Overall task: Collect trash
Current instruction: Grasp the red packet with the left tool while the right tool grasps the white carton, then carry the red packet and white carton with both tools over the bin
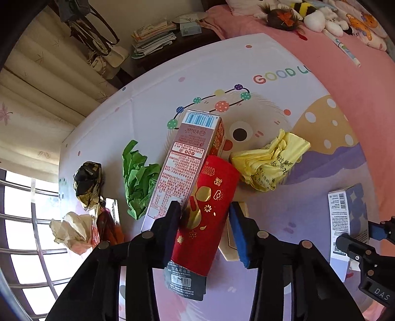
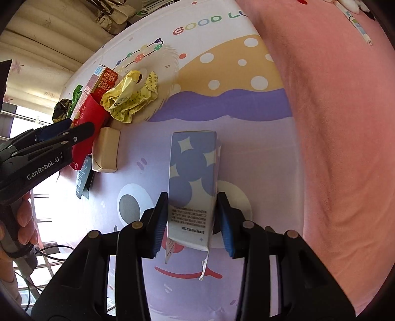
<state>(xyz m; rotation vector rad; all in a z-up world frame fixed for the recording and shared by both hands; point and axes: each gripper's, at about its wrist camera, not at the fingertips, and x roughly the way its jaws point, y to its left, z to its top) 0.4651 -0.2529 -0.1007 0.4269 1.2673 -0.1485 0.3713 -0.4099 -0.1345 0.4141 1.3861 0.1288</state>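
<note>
1. Left hand-held gripper closed on a red packet with gold print, both blue pads against its sides.
2. Red packet lying tilted across a bed sheet with cartoon print, its dark barcode end hanging toward the camera.
3. Touching the packet's left edge: a long pink carton with a barcode end; just under its right edge: a beige box.
4. Right hand-held gripper clamped on a white-and-purple carton, pads pressed on both long sides, torn flap at its near end.
5. Loose on the sheet: crumpled yellow bag right of the pink carton, crumpled green paper left of it, black-and-gold wrapper and a cream paper wad near the sheet's edge.
6. Pink blanket alongside the printed sheet, plush toys at its far end.
</note>
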